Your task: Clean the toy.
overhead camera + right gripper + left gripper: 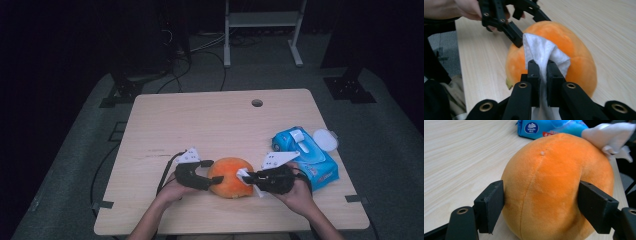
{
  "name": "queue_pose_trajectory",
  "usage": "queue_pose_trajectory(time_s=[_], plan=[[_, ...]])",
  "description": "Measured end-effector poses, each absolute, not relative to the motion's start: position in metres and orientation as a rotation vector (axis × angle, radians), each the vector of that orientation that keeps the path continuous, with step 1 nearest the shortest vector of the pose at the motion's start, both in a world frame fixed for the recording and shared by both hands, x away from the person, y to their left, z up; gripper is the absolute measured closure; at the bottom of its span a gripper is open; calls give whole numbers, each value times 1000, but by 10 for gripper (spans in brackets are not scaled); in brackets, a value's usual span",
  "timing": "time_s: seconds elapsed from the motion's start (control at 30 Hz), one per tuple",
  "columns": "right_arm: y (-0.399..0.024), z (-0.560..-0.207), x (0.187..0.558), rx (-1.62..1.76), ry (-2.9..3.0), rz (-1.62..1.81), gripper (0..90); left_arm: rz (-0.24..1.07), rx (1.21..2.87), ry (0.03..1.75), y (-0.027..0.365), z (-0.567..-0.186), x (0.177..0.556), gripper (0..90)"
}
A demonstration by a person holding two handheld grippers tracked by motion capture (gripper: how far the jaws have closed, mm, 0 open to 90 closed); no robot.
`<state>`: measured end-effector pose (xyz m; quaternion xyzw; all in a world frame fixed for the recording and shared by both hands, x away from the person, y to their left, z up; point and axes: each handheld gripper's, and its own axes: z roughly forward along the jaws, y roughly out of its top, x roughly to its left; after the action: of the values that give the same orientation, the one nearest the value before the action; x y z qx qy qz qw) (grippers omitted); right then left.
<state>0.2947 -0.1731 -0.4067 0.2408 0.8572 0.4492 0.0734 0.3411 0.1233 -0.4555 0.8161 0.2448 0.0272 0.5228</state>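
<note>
A round orange plush toy [231,176] lies near the table's front edge. My left gripper [216,181] comes at it from the left, and in the left gripper view its two black pads press into the plush toy's [554,190] sides. My right gripper [246,178] is at the toy's right side, shut on a white wipe [539,50]. The wipe stands up from the jaws and lies against the orange plush toy [574,50]. The same white wipe [609,135] is at the top right of the left gripper view.
A blue pack of wet wipes [305,152] with its white lid flipped open lies just right of my right hand. The wooden table [200,120] has a small round hole near its far edge. Dark stands and cables sit on the floor beyond.
</note>
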Motion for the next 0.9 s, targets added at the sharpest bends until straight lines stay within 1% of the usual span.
queue_pose_trajectory(time_s=[0.13,0.2,0.3,0.43,0.5,0.63,0.8,0.9], plan=[[-189,-416,307,830,2549,1301,828,58,1944,589,125,-456,342,253],[-191,-418,307,846,2557,1316,828,55,1947,578,124,-456,342,248],[-180,-414,300,777,2570,1310,828,56,1970,520,123,-455,340,191],[-178,-413,301,768,2552,1276,828,65,1977,450,117,-451,334,161],[-184,-416,307,814,2536,1281,828,84,1990,453,114,-451,333,168],[-186,-415,307,835,2532,1318,828,99,1998,493,114,-452,334,227],[-171,-404,293,728,2582,1437,828,71,1960,564,116,-454,338,229],[-157,-406,285,637,2608,1370,827,63,1960,572,117,-455,338,229]])
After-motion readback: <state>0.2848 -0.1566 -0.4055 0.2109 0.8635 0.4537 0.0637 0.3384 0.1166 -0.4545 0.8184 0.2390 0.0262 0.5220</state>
